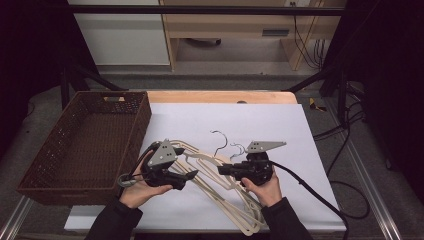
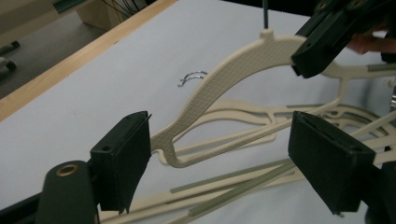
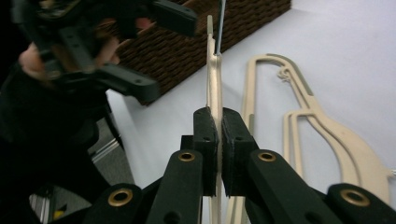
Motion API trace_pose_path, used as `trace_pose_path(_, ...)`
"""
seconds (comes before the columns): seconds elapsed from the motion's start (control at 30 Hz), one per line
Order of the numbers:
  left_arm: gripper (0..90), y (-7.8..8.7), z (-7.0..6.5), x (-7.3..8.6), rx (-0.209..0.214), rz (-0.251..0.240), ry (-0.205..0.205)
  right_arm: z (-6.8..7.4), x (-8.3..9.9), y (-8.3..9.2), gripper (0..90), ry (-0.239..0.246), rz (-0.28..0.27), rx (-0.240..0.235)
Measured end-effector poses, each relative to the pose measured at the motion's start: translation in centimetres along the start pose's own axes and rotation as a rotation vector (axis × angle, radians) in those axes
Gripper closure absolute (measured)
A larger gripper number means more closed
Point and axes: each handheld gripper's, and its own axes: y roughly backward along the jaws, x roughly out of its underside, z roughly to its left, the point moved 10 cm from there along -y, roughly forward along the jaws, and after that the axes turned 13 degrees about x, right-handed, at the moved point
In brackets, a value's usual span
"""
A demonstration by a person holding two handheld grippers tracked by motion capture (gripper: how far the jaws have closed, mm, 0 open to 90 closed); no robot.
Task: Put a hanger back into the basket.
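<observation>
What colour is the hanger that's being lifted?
Cream, with a dimpled texture on the hanger; the left gripper view shows it best.

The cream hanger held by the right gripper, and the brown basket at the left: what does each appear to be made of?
Hanger: probably moulded plastic, matte cream, with a fine dimpled grip texture on its shoulder; its hook looks like metal wire. Basket: dark brown woven wicker or a plastic imitation, open weave with a cut-out handle; which one cannot be told.

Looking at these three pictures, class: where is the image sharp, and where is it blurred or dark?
High view: white table cover evenly lit, surroundings dark. Left gripper view: held hanger sharp. Right gripper view: left gripper blurred in the distance, its own pads sharp.
</observation>
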Motion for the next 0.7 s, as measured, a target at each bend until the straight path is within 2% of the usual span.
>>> trace_pose_path(0.13,31.7,-0.4,-0.1,0.1,0.036,0.027,-0.018,0.6,0.0,-0.1,86.6,0.051,0.029,-0.009)
trace_pose_path(0.2,36.1,-0.7,0.1,0.2,0.048,0.042,-0.013,0.8,0.1,-0.1,86.6,0.077,0.033,-0.021)
trace_pose_path(0.33,46.1,-1.2,0.4,0.6,0.067,0.084,-0.032,1.4,0.2,0.0,86.6,0.09,0.036,-0.052)
trace_pose_path(0.47,60.0,-1.2,0.0,0.6,0.088,0.091,-0.049,1.4,0.5,0.0,86.5,0.118,0.062,-0.055)
trace_pose_path(0.7,69.4,-1.0,-0.9,1.4,0.094,0.15,-0.08,1.5,0.9,-0.1,85.8,0.127,0.087,-0.08)
